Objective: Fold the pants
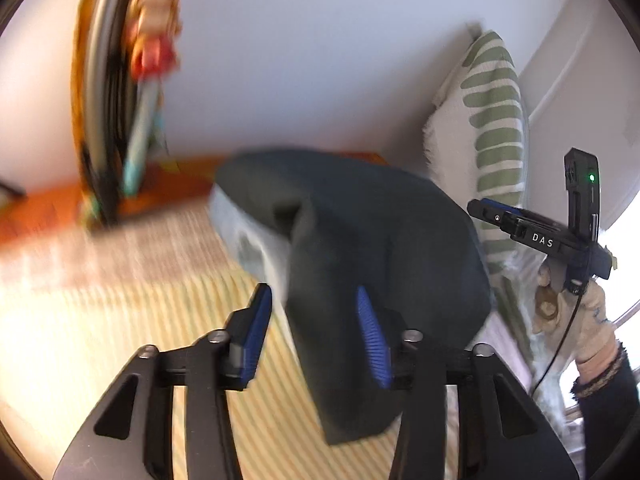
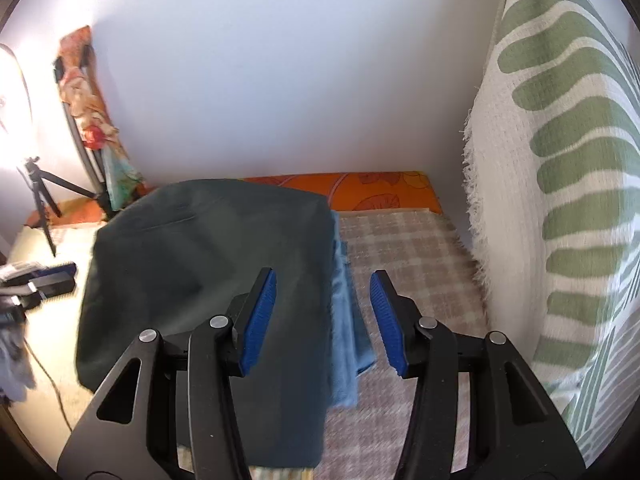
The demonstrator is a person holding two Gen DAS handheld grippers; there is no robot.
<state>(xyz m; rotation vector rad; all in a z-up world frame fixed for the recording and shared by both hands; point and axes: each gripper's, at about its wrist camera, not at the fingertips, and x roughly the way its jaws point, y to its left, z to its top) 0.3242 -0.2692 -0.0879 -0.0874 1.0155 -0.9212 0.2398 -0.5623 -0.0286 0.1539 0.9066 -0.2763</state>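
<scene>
A: Where were the pants (image 2: 208, 280)?

B: They lay in a dark folded pile on the striped mat (image 1: 168, 320), in front of both tongs. A blue cloth (image 2: 346, 320) stuck out from under their edge.

A: Were the left tongs (image 1: 314, 336) holding them?

B: No. They stood about half open. A flap of the pants hung between the two blue pads (image 1: 370, 336), close to one of them, but the pads were not squeezing it.

A: And the right tongs (image 2: 326, 320)?

B: Half open too, with nothing in them. One pad sat over the pants. The other sat over the checked mat (image 2: 412, 248). The edge of the pants and the blue cloth showed in the gap.

A: What could have gone wrong?

B: I think the flap by the left tongs could have caught on a pad. If the tongs pulled back then, the fold would have come undone.

A: Anything else?

B: The pile looked puffy, not flat. It might have slid open by itself. The right tongs could also have grabbed the blue cloth by mistake and dragged it out from under. That would have messed up the pile.

A: Was the left side easy to see?

B: No, it was blurry there, so I can't tell if the flap touched the pad.
</scene>
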